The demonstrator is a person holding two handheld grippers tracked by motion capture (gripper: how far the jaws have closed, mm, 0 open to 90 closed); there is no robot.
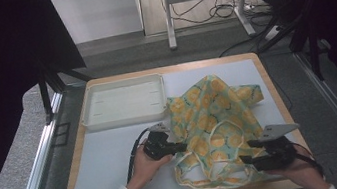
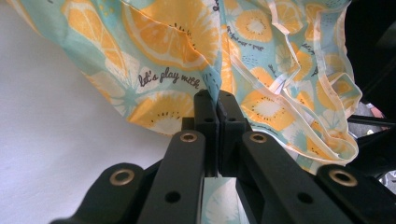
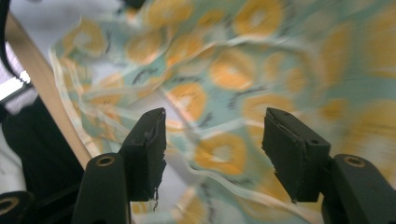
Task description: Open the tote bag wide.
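Item: lemon-print cloth bag (image 1: 215, 118), teal with orange citrus slices and pale trim. It is spread crumpled on the white mat (image 1: 110, 156), from the centre toward 3 o'clock, with its looped handles trailing to 6 o'clock near the wooden table edge (image 1: 280, 108).

Item: left gripper (image 1: 180, 147), at the bag's 9 o'clock edge. Its jaws are clamped together on a fold of the cloth, seen pinched in the left gripper view (image 2: 217, 100); the fold is judged to be held so that the bag is anchored while the other side is rearranged. The left hand (image 1: 148, 166) is laid low, pointing toward 3 o'clock.

Item: right gripper (image 1: 246, 152), at the bag's 5 o'clock corner. Its jaws are held apart with nothing pressed between them, and cloth is seen beyond them in the right gripper view (image 3: 212, 140). The right hand (image 1: 302, 173) is angled toward 9 o'clock.

Item: white tray (image 1: 90, 117), at 11 o'clock, apart from the bag.
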